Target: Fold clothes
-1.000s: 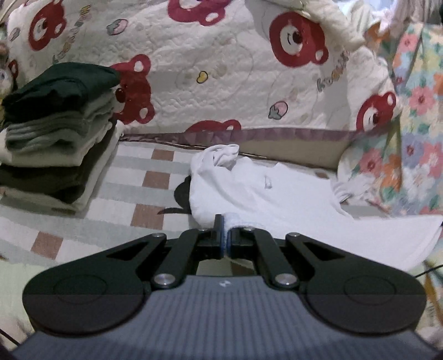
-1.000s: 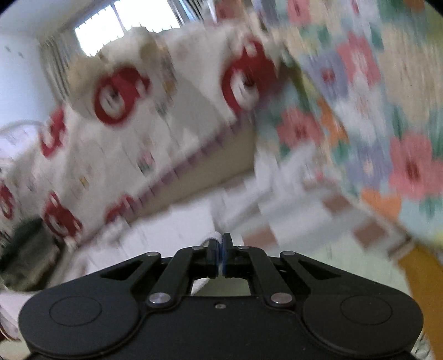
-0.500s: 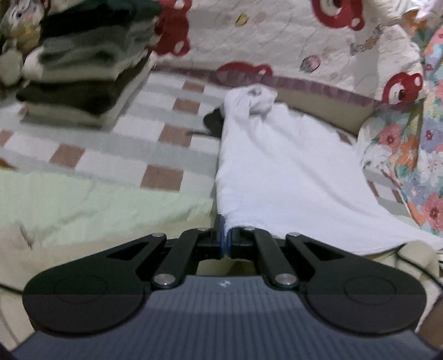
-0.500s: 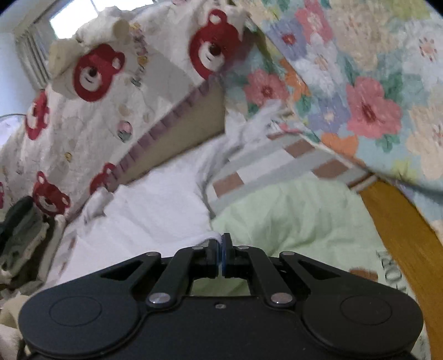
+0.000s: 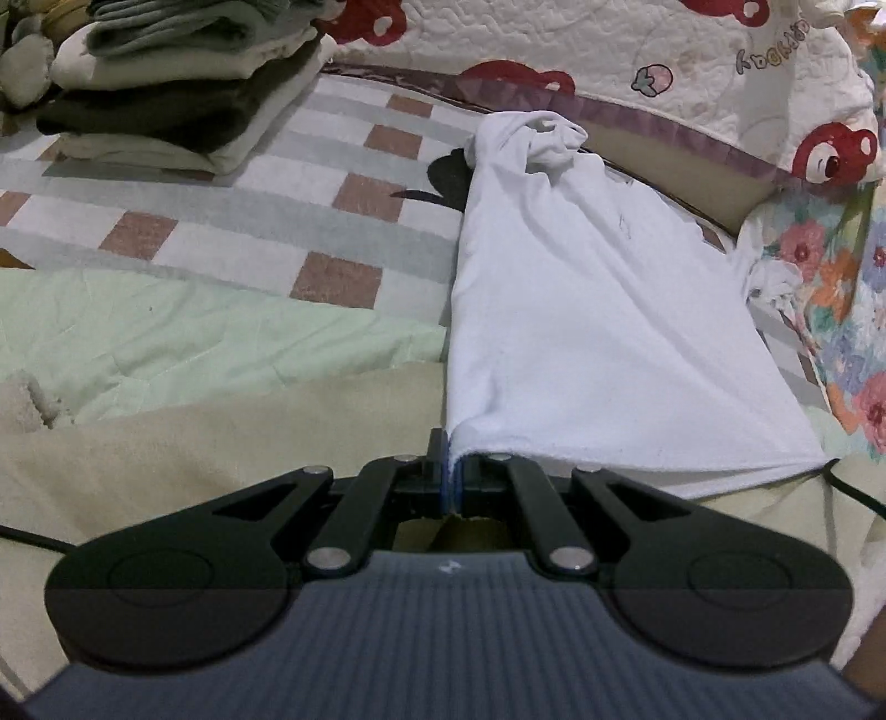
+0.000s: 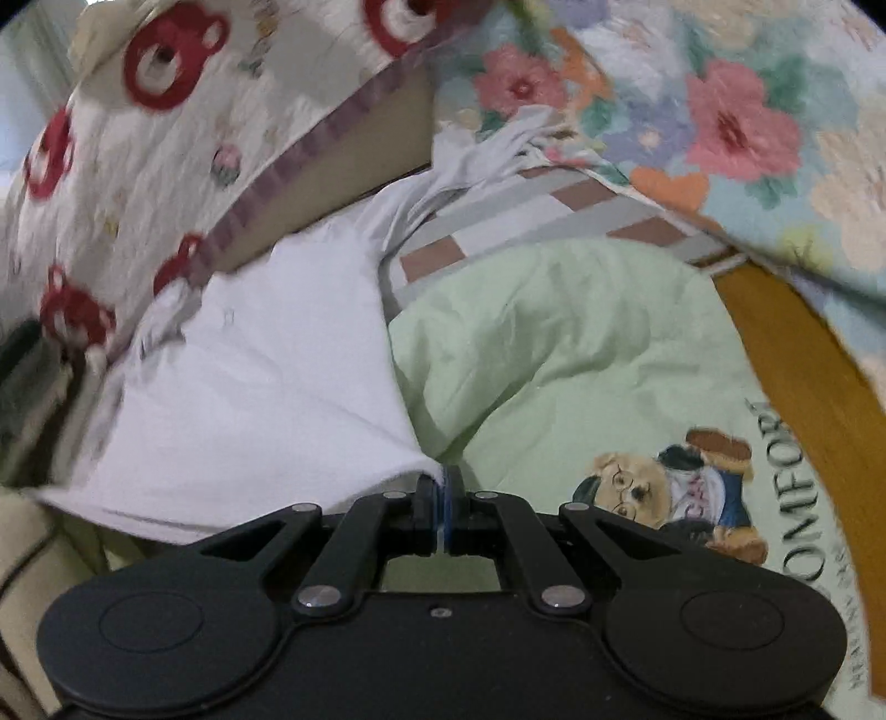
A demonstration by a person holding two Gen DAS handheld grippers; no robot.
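A white T-shirt [image 5: 598,310] lies stretched out lengthwise on the bed, its far end bunched near the bear-print quilt. My left gripper [image 5: 449,471] is shut on the near left corner of its hem. In the right wrist view the same white T-shirt [image 6: 260,387] spreads to the left, and my right gripper [image 6: 443,501] is shut on the near right corner of the hem. The hem hangs taut between both corners just above the bedding.
A stack of folded clothes [image 5: 166,94] stands at the far left on the checked sheet [image 5: 310,183]. A bear-print quilt [image 5: 637,50] lines the back, a floral quilt [image 6: 720,111] the right. A pale green blanket [image 6: 581,354] covers the near bed, and a wooden bed edge [image 6: 803,387] runs at the right.
Both grippers have come down and tilted toward the bed with the hem still gripped. The shirt now lies flatter and longer, and the folded stack has slid to the top left of the left view.
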